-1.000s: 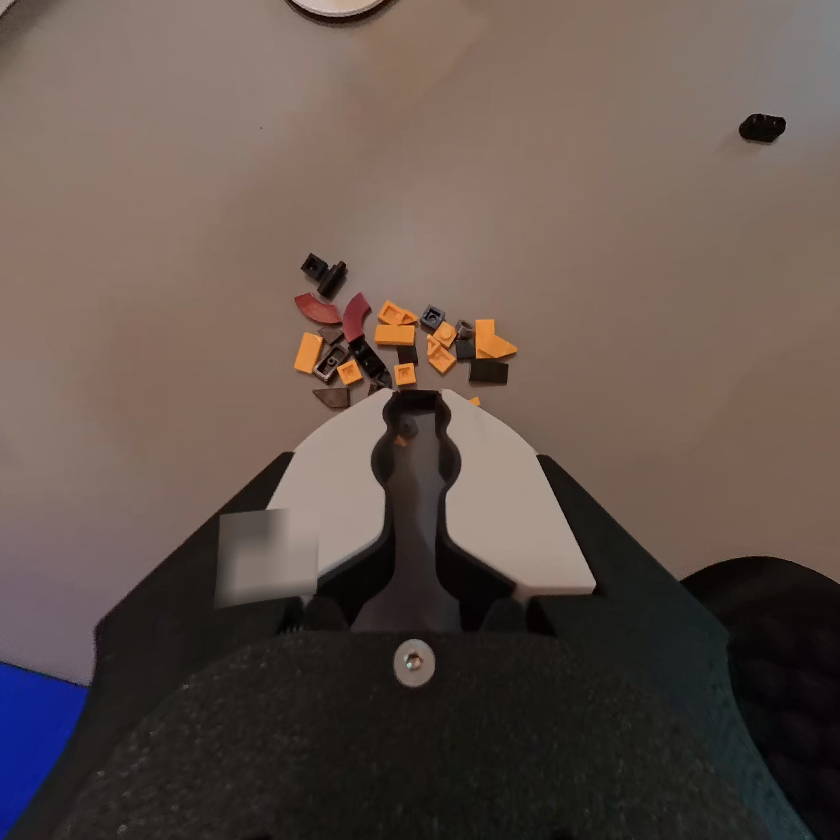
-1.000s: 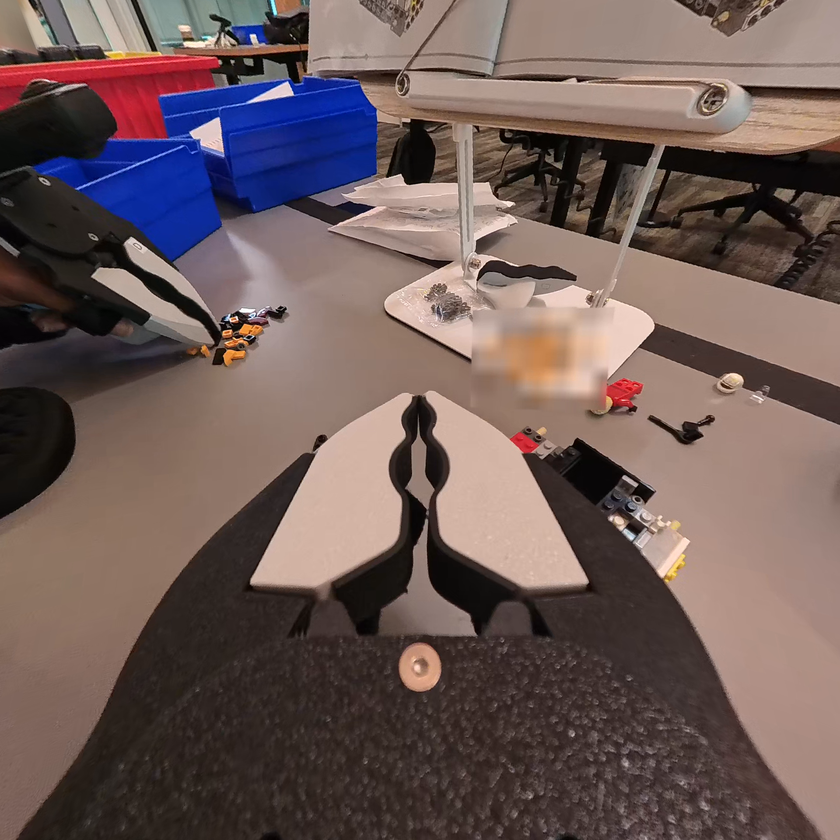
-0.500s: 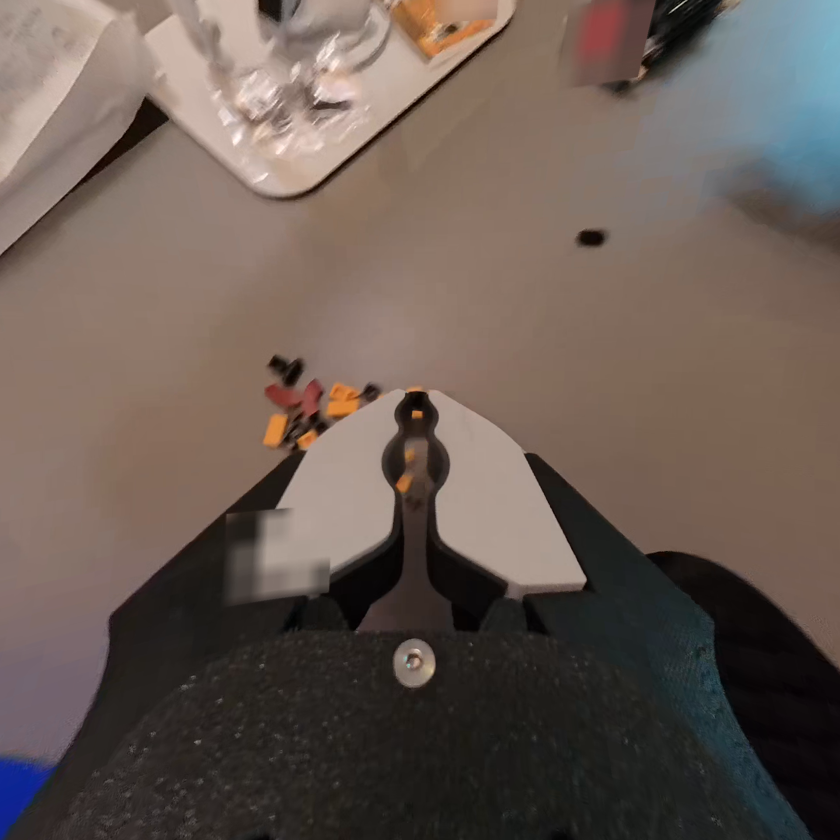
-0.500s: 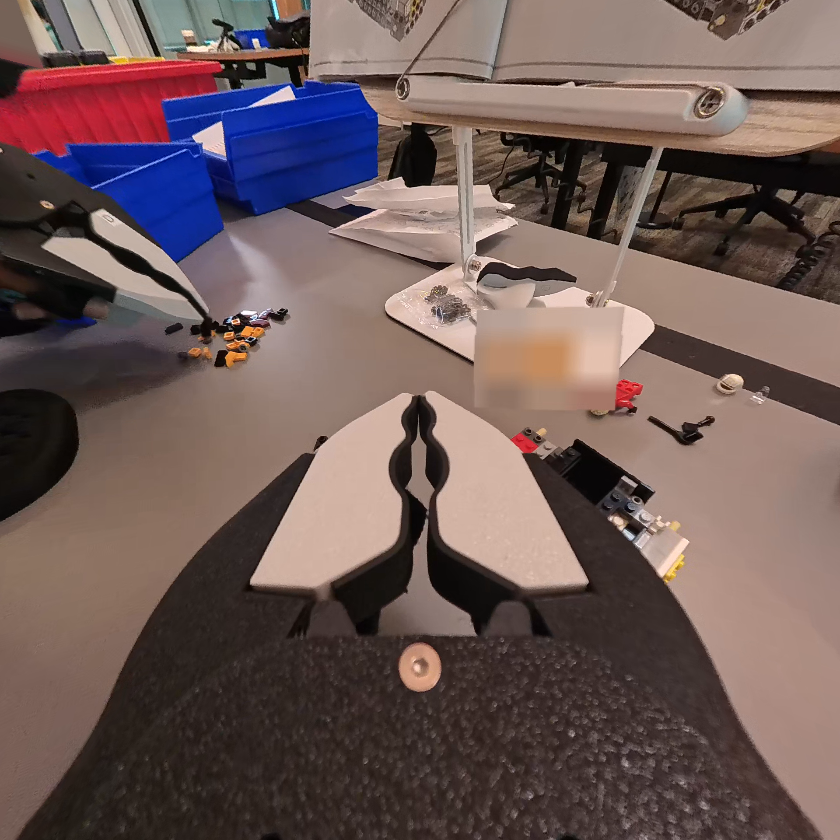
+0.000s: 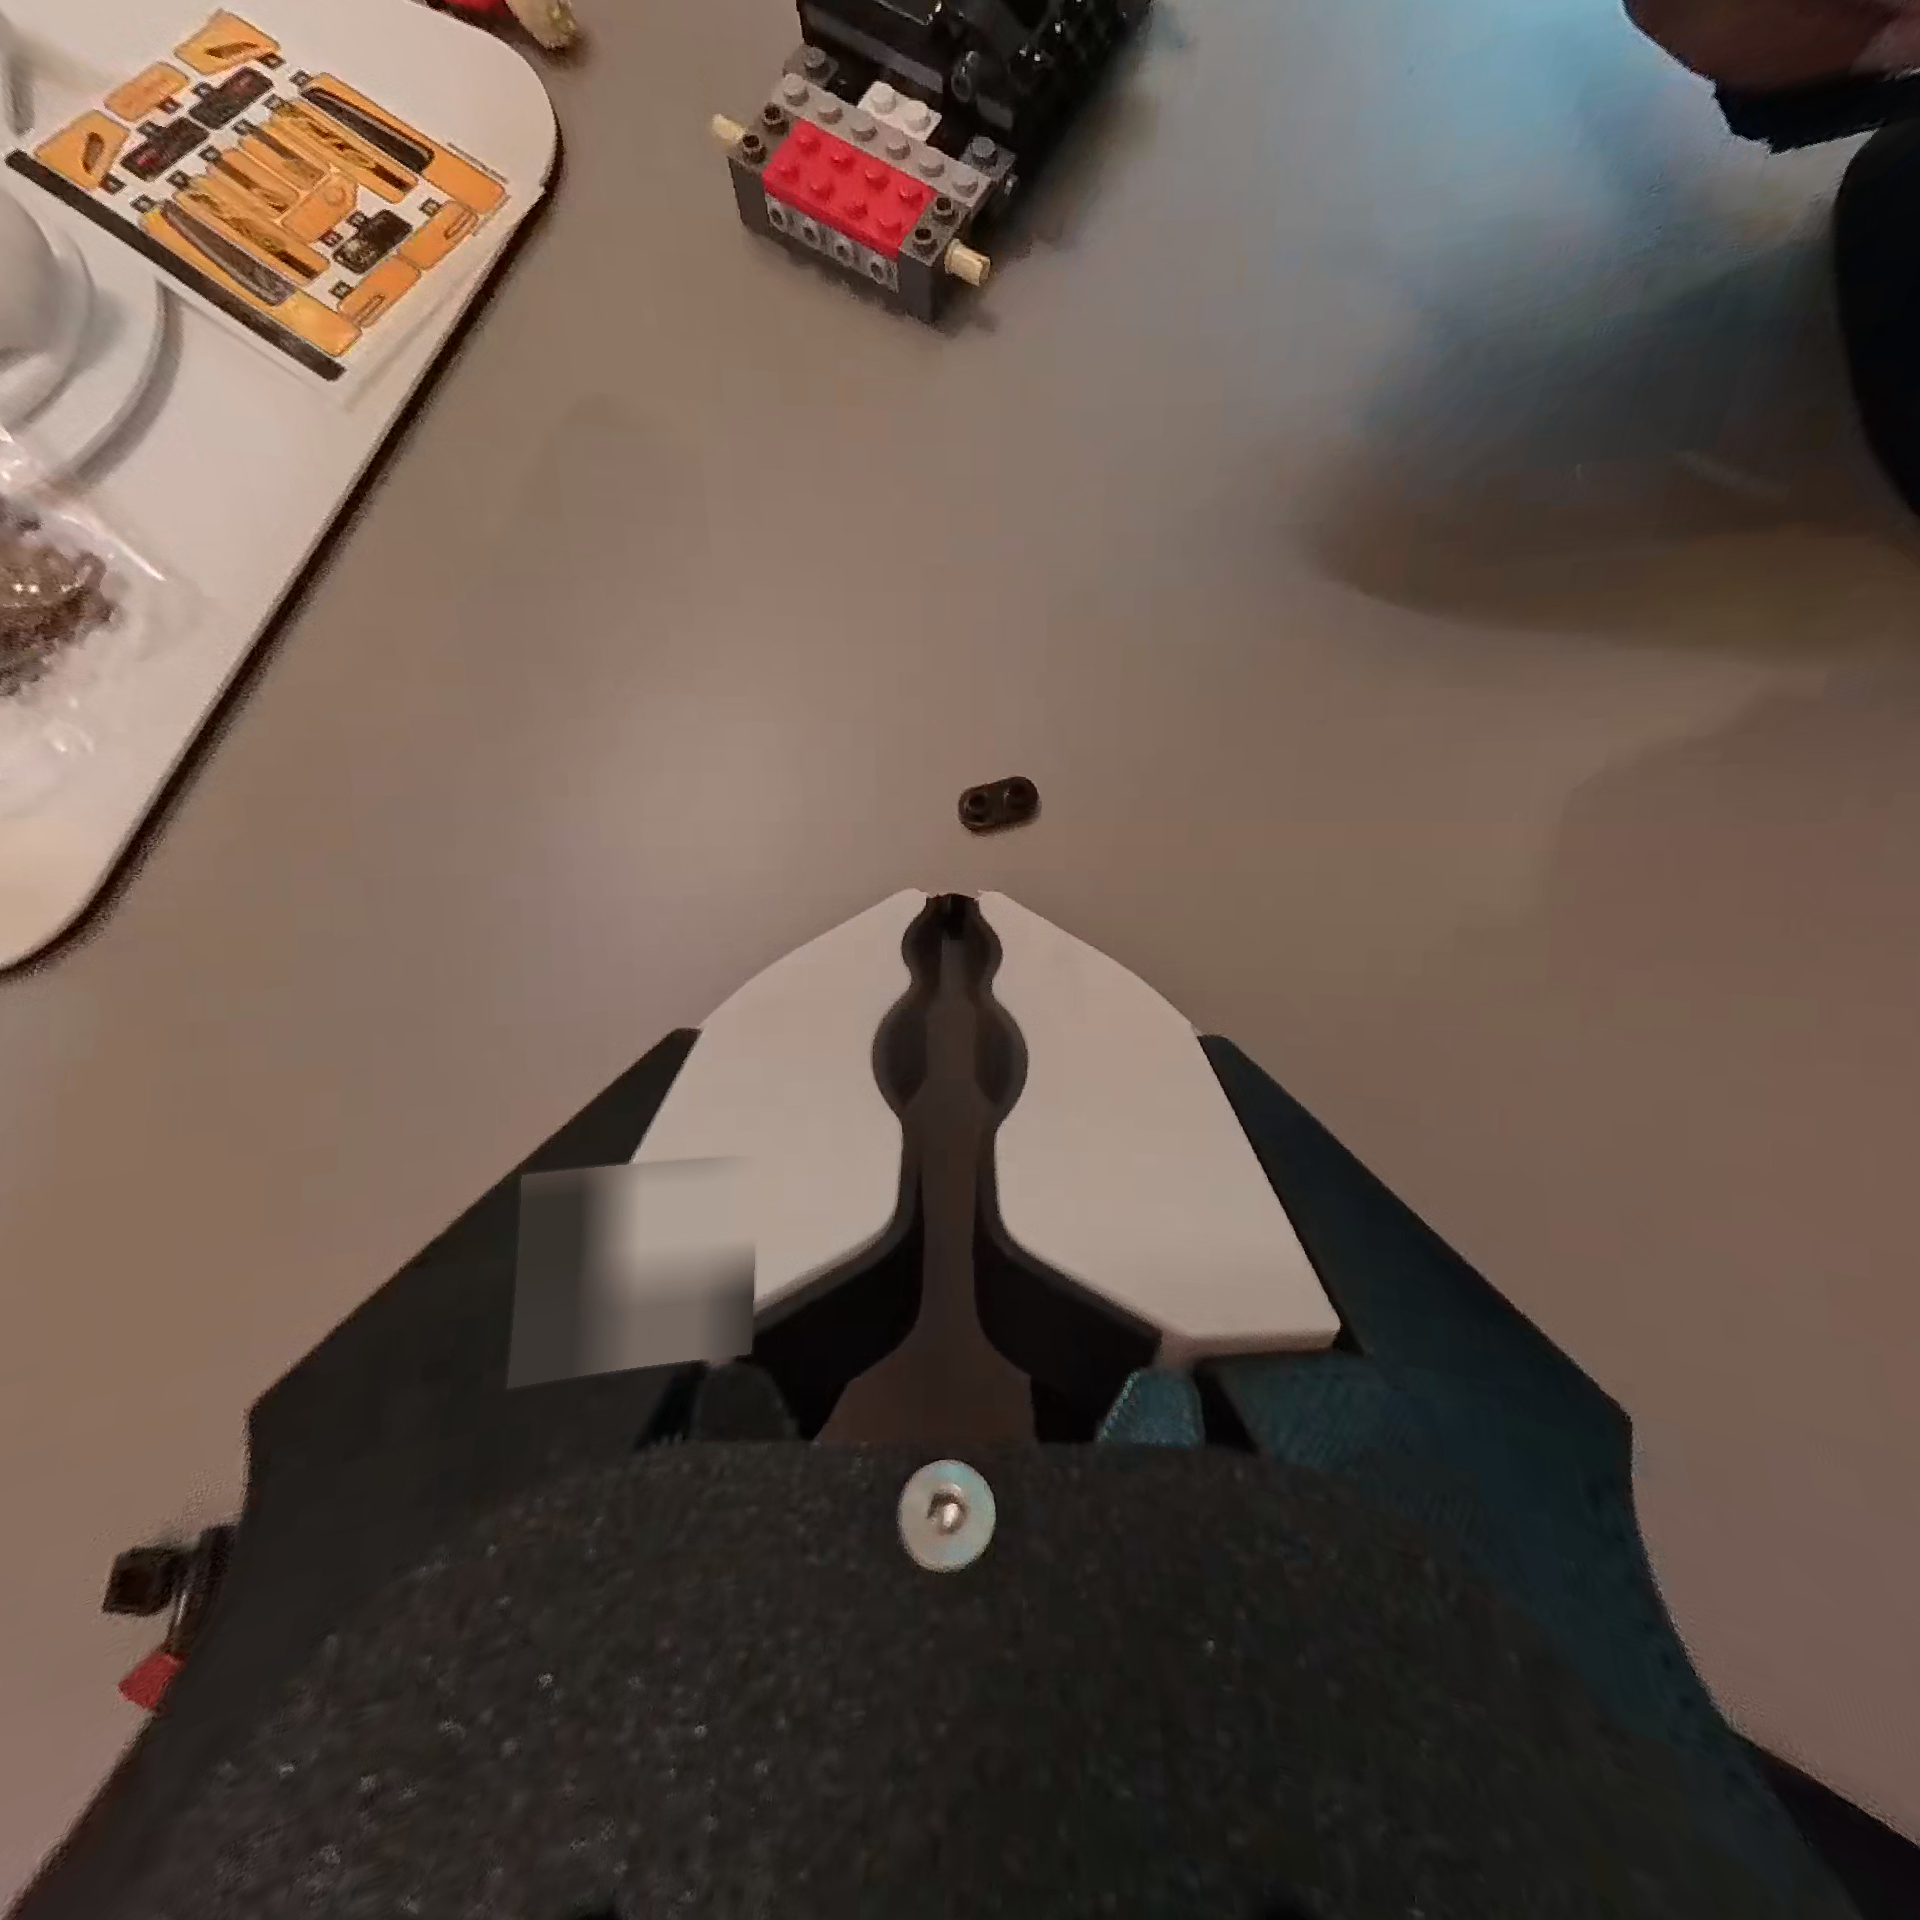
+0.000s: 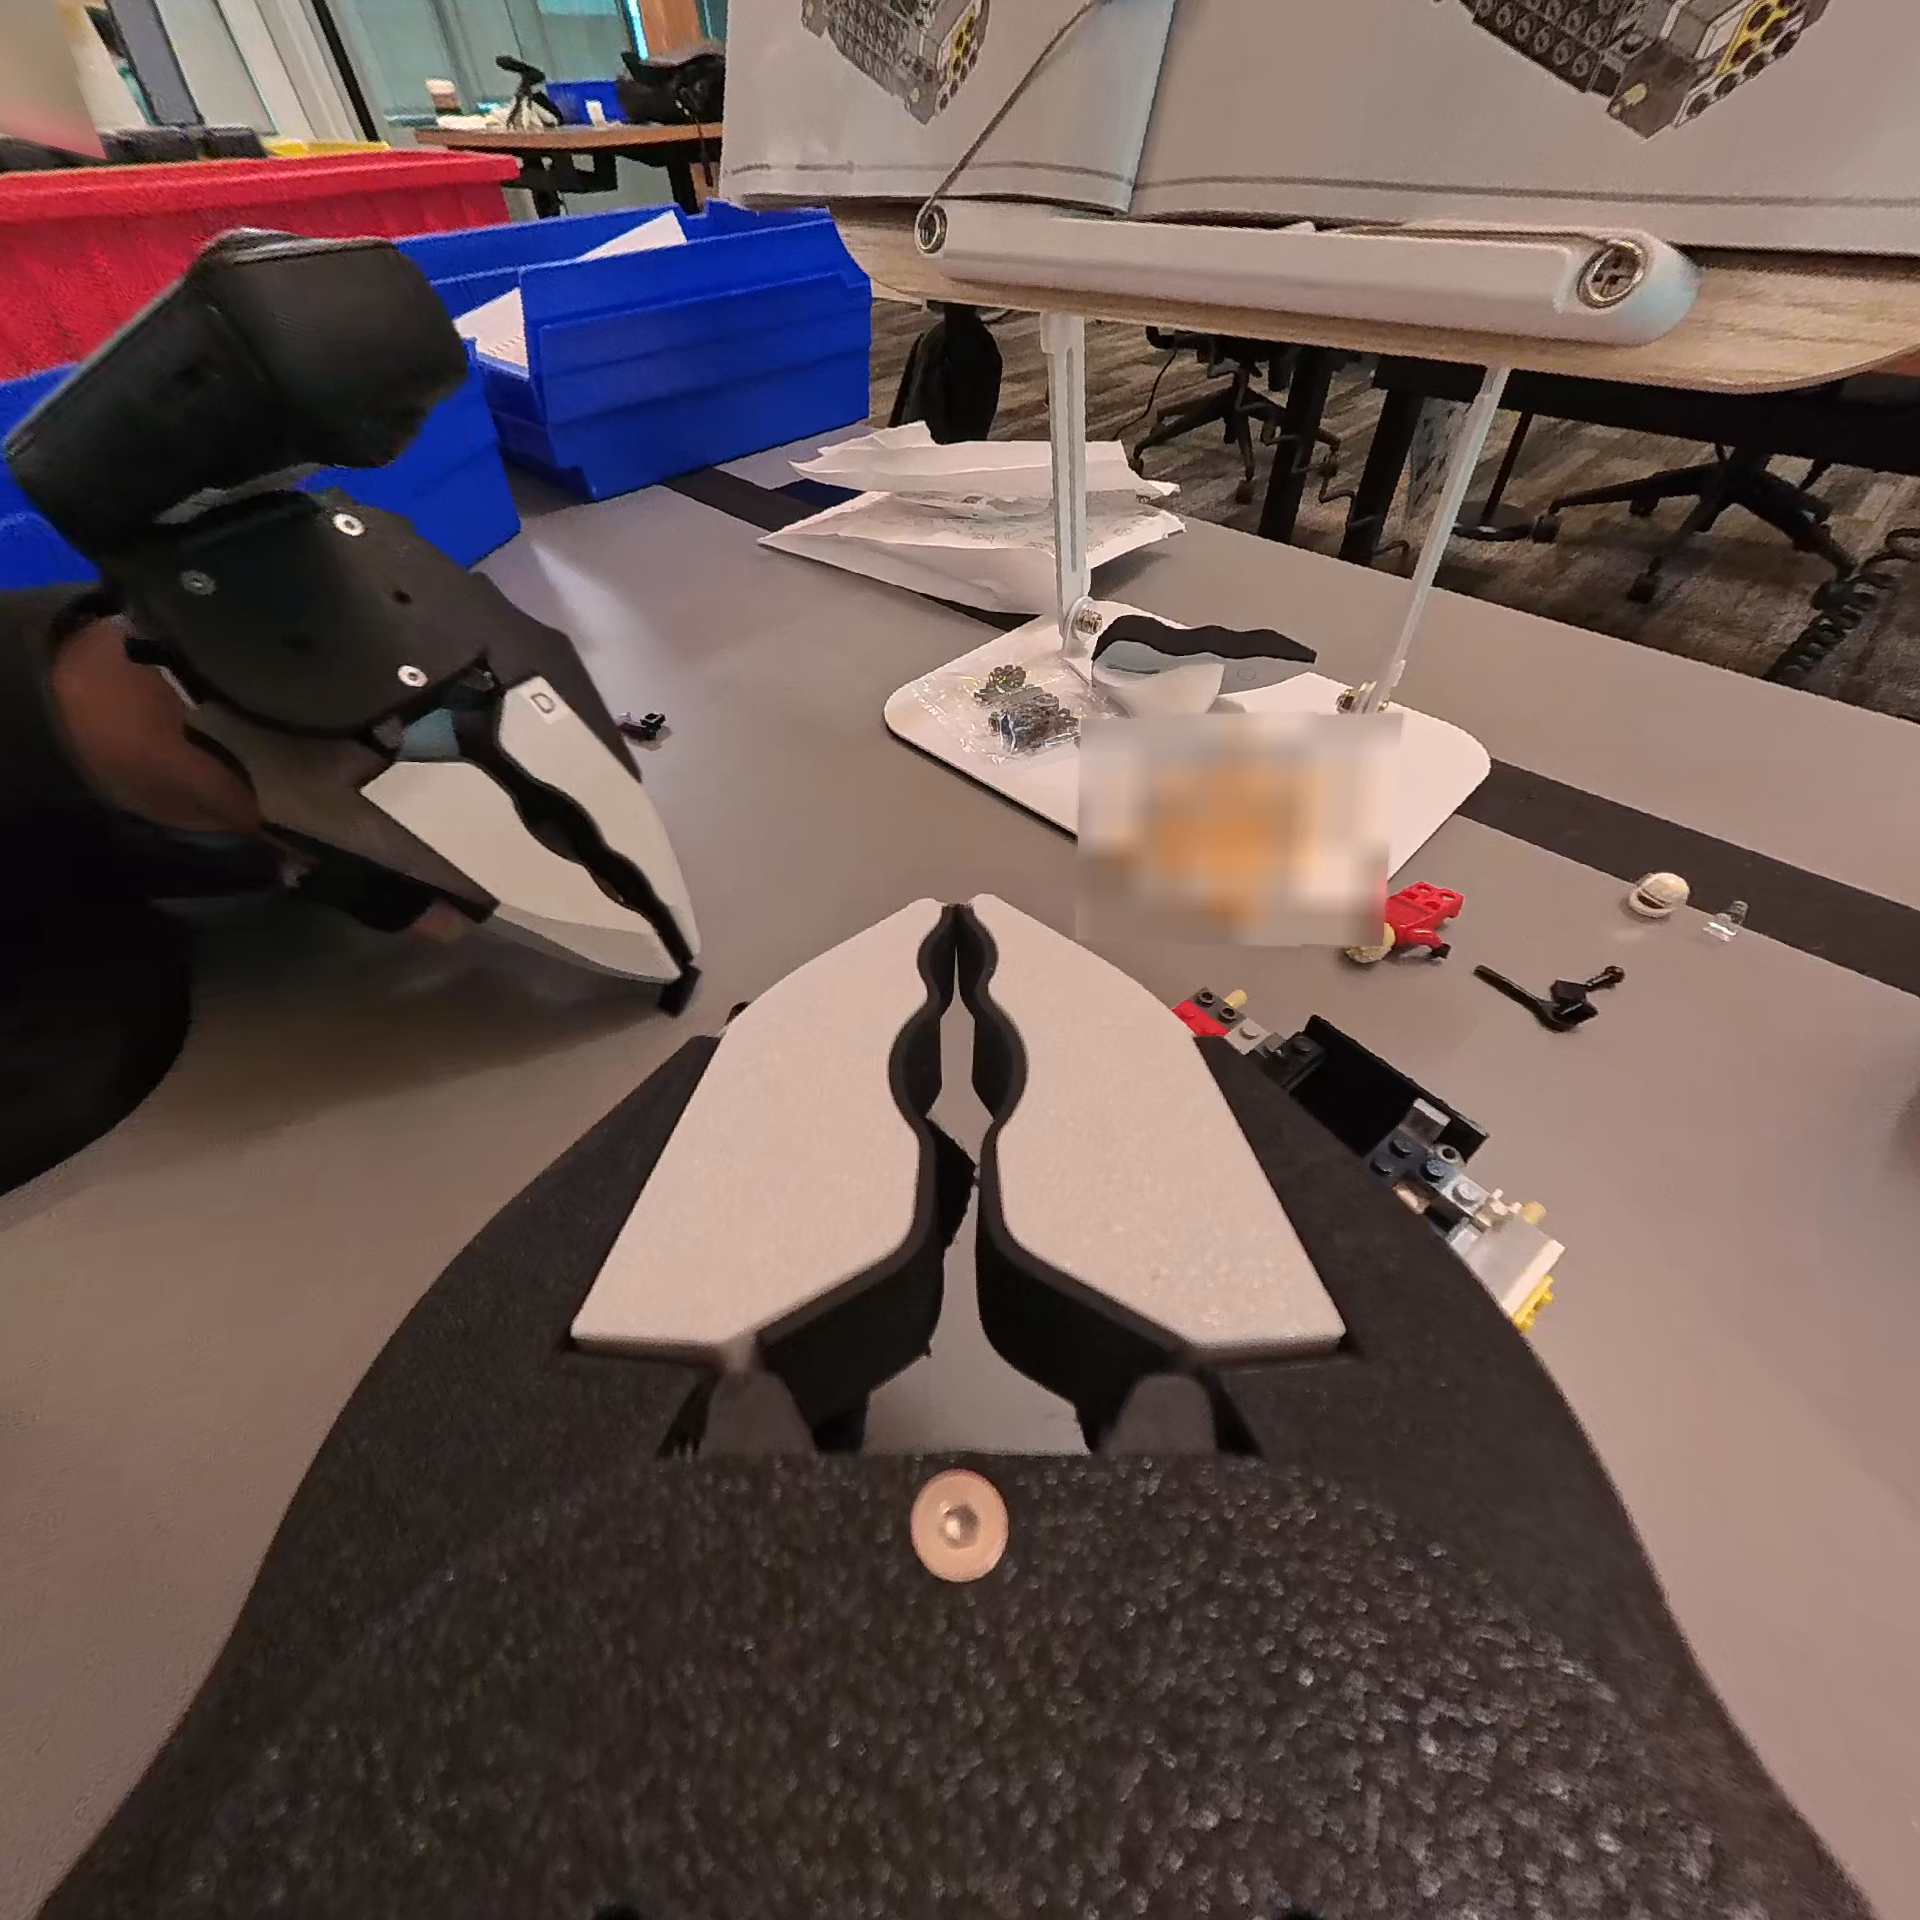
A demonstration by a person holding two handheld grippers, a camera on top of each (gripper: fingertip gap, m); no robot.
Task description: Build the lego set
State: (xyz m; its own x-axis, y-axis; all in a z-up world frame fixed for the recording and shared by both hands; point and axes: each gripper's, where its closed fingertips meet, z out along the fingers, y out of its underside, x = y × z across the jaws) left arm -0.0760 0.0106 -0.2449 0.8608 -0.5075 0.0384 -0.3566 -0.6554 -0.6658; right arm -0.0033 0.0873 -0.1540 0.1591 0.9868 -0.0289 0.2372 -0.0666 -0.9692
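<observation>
Table: grey table (image 5: 644, 644), blue bins (image 6: 665, 343) behind it.
Left hand-held gripper (image 5: 951, 902): I see it clenched on a tiny black piece (image 6: 677, 992), tips just above the table.
Right hand-held gripper (image 6: 954, 912): closed, nothing in it.
Loose link (image 5: 997, 804): just ahead of my left tips.
Lego car (image 5: 883, 156): half-built, farther ahead, beside the white stand base (image 5: 208, 436).

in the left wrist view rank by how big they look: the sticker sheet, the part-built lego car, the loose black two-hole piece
1. Orange-and-black sticker sheet
2. Part-built black lego car with red plate, close behind; both are cut off at the picture's top edge, so this order is unsure
3. Small black two-hole piece, clearly smallest
</observation>
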